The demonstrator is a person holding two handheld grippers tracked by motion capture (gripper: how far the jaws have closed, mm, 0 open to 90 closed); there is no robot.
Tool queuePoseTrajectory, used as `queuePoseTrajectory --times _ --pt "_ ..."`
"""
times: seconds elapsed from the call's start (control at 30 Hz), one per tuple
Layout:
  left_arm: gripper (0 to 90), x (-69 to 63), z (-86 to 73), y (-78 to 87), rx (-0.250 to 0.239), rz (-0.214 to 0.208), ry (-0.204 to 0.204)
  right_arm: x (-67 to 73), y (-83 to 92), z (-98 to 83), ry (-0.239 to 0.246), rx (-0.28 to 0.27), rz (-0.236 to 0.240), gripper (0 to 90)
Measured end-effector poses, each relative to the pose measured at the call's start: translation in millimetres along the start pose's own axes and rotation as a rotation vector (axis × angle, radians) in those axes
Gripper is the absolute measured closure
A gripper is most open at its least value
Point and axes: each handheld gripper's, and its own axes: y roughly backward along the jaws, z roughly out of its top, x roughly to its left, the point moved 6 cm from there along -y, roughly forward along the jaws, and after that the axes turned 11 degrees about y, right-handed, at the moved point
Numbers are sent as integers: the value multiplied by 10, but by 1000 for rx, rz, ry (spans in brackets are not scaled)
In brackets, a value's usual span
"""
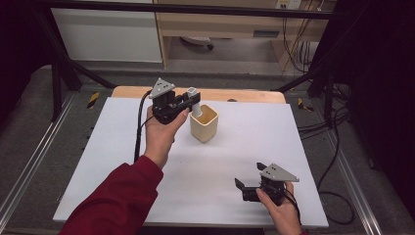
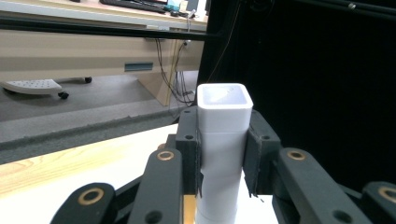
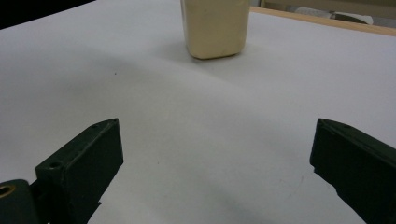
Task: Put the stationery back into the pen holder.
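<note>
In the high view, the left tool [image 1: 192, 104] is clamped on a white square tube [image 1: 194, 102], holding it upright with its lower end inside the cream cup [image 1: 204, 124] that stands just beyond and below the jaws on the white surface [image 1: 122, 161]. The right tool [image 1: 248, 182] rests low near the person's edge, well apart from the cup, its jaws spread with nothing between them. In the left gripper view, both pads press flat against opposite faces of the tube [image 2: 222, 140], a little below its open top; the tube looks hollow, thin-walled and stiff, probably light, and its smooth sides could slip, so a grip across the flat faces seems the safest hold. In the right gripper view, the cup [image 3: 216, 27] stands straight ahead, far beyond the open jaws; it looks like rigid plastic, light enough to tip if the tube is pushed sideways against its wall.
</note>
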Motion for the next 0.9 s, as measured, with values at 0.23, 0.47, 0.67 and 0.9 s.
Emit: queuePoseTrajectory --times 0.23,0.47,0.67,0.9 --pt "711 -12 23 -99 11 13 -27 3 2 2 1 -2 0 30" --pt "711 39 -15 -221 33 22 -36 1 3 -1 -13 -7 2 30" --pt "711 94 -13 -354 38 31 -45 -20 10 -13 -25 -14 0 30" --pt "712 123 -3 -406 35 47 -46 -30 22 -7 -31 -24 -1 30"
